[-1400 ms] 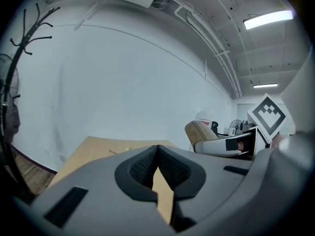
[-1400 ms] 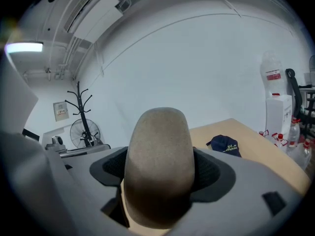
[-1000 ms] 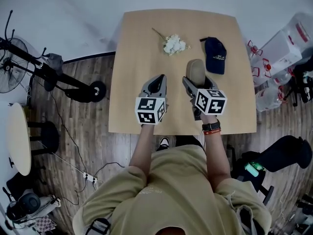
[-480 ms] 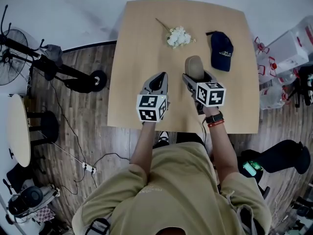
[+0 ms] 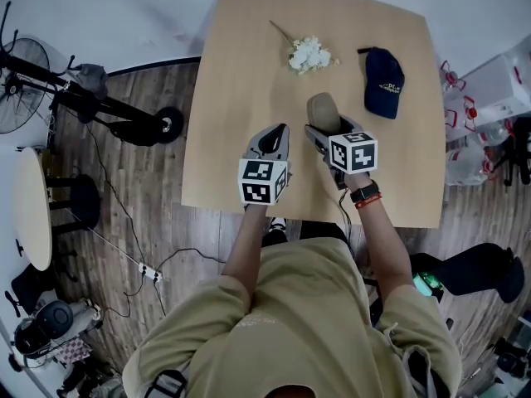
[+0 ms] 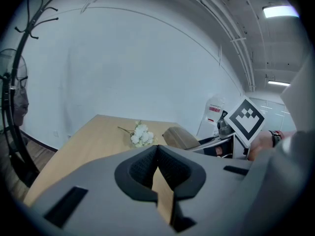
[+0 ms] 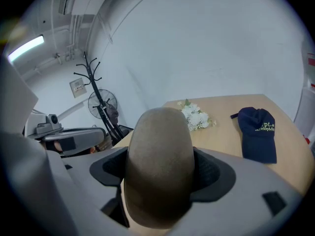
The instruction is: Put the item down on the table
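1. Taupe rounded soft-looking item (image 5: 324, 111) sits clamped in the right tool (image 5: 332, 131) in the head view, over the middle of the light wooden surface (image 5: 241, 73). Whether it touches the wood cannot be told from here.
2. Just beside it, the left tool (image 5: 270, 136) hangs over the same surface nearer the front edge, and each tool carries its black-and-white marker cube (image 5: 261, 181).
3. Farther back lie a small bunch of white flowers (image 5: 311, 55) and, to its right, a dark navy cap (image 5: 383, 81), both well apart from the tools.
4. The left gripper view shows the left tool (image 6: 156, 154) with its jaws drawn together, nothing between them, only a thin sliver of the surface (image 6: 98, 136) showing through.
5. Ahead of it lie the white flowers (image 6: 141, 135), with the taupe item (image 6: 181, 137) to their right.
6. The right gripper view shows the right tool (image 7: 160, 183) holding the taupe item (image 7: 158, 141), which fills the gap between the dark pads and stands up out of them.
7. Beyond lie the white flowers (image 7: 196, 116) and the navy cap (image 7: 257, 132) on the surface (image 7: 221, 141).
8. The left tool (image 7: 74, 136) shows at the left, with a black coat stand (image 7: 93, 82) behind it.
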### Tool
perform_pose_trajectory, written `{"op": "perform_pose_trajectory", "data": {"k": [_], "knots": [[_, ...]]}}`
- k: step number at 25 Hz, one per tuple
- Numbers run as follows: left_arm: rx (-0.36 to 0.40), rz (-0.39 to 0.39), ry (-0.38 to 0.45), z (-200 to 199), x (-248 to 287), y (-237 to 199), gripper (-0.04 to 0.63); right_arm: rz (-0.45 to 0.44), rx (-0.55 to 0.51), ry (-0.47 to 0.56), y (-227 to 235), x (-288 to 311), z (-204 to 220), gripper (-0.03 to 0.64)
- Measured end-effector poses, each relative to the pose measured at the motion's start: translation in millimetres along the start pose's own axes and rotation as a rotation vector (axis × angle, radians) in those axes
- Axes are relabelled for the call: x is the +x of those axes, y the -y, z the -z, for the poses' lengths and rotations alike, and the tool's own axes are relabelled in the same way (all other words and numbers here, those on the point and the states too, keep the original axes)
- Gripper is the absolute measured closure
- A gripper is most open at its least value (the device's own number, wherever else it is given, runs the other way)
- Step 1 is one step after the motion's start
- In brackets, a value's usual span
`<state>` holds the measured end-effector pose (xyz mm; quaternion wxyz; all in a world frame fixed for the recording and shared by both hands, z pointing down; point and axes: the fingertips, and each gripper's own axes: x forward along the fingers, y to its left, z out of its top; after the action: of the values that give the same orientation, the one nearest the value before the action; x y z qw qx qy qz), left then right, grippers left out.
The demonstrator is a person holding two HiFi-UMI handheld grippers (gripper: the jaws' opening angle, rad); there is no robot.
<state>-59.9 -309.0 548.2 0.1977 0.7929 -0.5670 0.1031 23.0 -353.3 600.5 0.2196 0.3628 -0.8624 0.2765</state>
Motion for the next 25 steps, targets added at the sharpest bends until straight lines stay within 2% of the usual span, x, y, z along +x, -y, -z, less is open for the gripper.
{"op": "perform_pose_trajectory", "data": {"k": [9,15,25], "knots": [[-0.015,0.009,-0.036,16,12,-3,0.572,-0.039,-0.108,-0.084,6,27,4,0.216],[-0.035,0.004,-0.054,23,19,-5,0.572,-0.066,-0.119,-0.13,14,43,12,0.216],[-0.055,-0.011,-0.088,37,27,-14,0.572,-0.1,-0.234,-0.216,17,66,30,0.216]]}}
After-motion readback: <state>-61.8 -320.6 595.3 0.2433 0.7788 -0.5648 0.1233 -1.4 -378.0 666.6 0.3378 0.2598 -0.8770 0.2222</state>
